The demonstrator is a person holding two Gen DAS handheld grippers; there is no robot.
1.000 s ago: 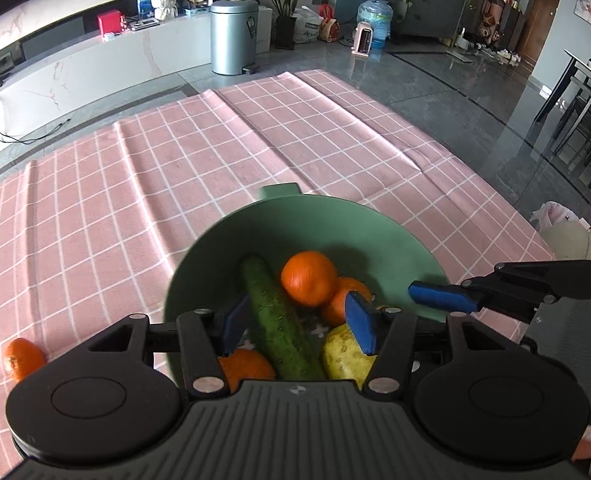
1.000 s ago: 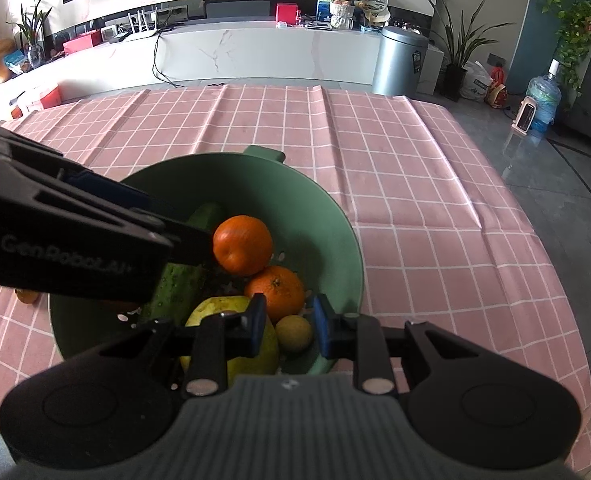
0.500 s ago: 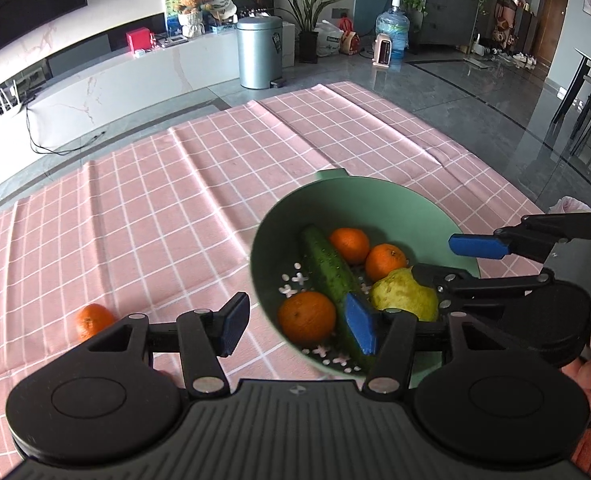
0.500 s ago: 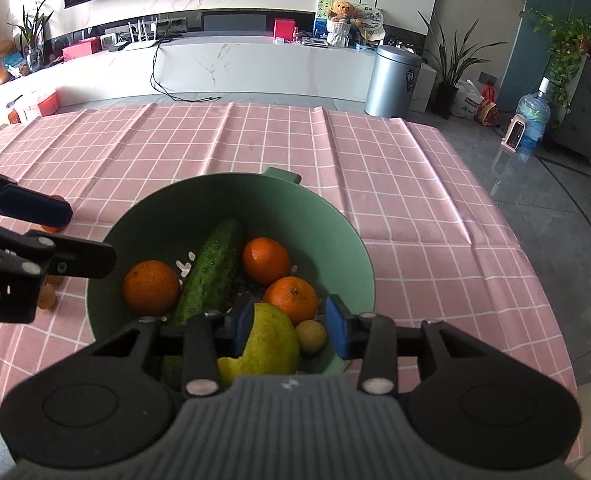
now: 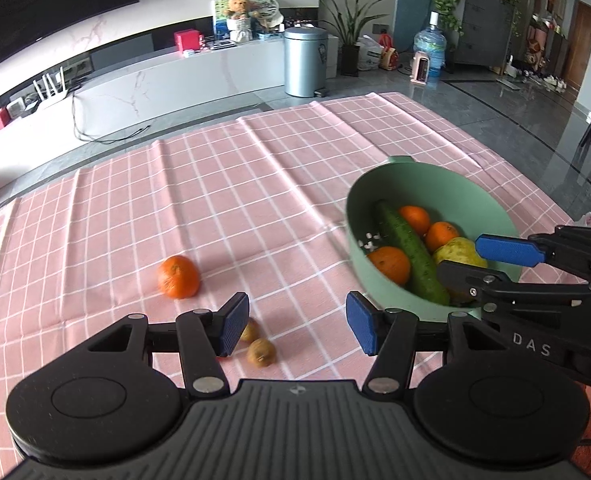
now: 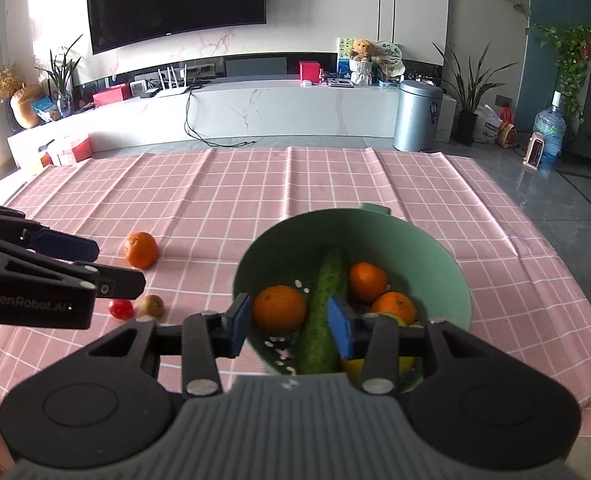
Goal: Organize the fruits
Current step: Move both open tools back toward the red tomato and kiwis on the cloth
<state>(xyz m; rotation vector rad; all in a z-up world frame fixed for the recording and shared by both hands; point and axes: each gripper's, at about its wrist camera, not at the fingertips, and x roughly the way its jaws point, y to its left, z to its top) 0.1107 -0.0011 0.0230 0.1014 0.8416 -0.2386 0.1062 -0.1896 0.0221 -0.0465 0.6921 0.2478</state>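
Observation:
A green bowl (image 5: 451, 184) (image 6: 415, 240) on the pink checked cloth holds a cucumber (image 5: 409, 250) (image 6: 325, 304), three oranges (image 6: 279, 308) and a yellow-green pear (image 5: 457, 252). A loose orange (image 5: 178, 277) (image 6: 140, 249) lies on the cloth left of the bowl. Two small brown fruits (image 5: 260, 352) (image 6: 151, 305) and a small red fruit (image 6: 120, 309) lie near it. My left gripper (image 5: 295, 328) is open and empty above the cloth, just right of the brown fruits. My right gripper (image 6: 289, 322) is open and empty over the bowl's near rim.
The pink checked tablecloth (image 5: 215, 184) covers the table; its right edge drops to a glossy grey floor (image 5: 535, 120). A white TV bench (image 6: 255, 112) and a metal bin (image 6: 417, 116) stand beyond the far edge.
My left gripper has moved left off the bowl to the loose fruits and opened wider. My right gripper has drawn back, risen and opened wider.

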